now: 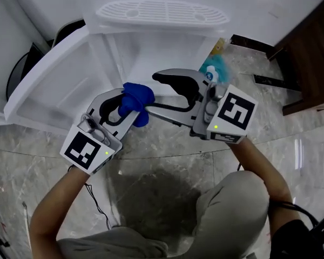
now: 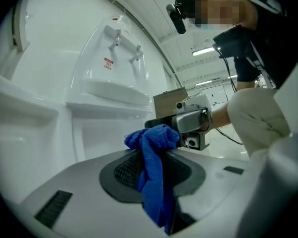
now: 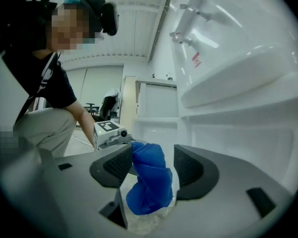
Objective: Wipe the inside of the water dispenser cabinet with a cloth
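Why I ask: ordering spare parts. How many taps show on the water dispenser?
2, side by side above the drip tray: the left tap and the right tap, as the left gripper view shows them. None looks hidden.

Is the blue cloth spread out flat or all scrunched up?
Scrunched up. The blue cloth hangs in a crumpled bunch, pinched in the left gripper, not laid flat.

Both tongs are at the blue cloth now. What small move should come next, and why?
Probably draw the right tongs back off the cloth. The left tongs are shut on it, while the right ones stand open around it without pressing, and the open cabinet waits just ahead.
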`<control>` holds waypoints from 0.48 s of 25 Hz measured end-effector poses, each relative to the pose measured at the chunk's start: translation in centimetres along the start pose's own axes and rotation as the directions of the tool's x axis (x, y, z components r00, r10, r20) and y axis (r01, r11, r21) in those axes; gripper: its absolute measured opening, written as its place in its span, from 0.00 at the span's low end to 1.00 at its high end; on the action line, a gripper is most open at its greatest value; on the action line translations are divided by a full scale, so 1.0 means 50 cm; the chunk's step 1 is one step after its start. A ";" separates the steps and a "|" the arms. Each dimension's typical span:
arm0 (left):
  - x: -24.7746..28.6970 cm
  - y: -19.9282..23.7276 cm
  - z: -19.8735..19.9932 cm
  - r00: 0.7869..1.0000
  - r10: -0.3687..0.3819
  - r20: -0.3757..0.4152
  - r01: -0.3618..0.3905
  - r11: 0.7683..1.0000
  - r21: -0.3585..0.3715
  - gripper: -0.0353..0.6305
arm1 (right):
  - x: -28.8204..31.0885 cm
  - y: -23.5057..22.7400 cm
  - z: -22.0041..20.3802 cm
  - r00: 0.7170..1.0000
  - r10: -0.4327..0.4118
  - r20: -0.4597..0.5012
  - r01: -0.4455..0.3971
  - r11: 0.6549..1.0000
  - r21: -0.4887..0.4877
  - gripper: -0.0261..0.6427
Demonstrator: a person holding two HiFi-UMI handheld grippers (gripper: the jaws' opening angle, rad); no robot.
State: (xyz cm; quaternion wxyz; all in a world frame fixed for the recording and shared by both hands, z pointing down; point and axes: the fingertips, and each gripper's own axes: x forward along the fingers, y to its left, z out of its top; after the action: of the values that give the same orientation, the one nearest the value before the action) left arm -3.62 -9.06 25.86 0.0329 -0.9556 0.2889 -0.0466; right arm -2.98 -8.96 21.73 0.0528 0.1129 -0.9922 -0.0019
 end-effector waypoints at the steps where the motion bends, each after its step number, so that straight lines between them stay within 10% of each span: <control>1: -0.009 -0.008 0.000 1.000 -0.010 0.009 0.010 1.000 -0.003 0.19 | 0.017 0.021 -0.003 0.999 0.023 -0.027 -0.024 0.999 -0.024 0.41; 12: -0.019 -0.053 0.010 0.998 -0.053 0.040 0.054 0.998 -0.023 0.19 | 0.046 0.090 -0.008 0.987 0.020 -0.157 -0.033 0.996 -0.078 0.49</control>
State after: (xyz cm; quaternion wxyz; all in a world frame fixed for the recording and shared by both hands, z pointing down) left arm -2.90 -6.30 25.51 0.0261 -0.9640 0.2633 -0.0251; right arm -6.17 -5.07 22.46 0.1350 0.0973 -0.9855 -0.0323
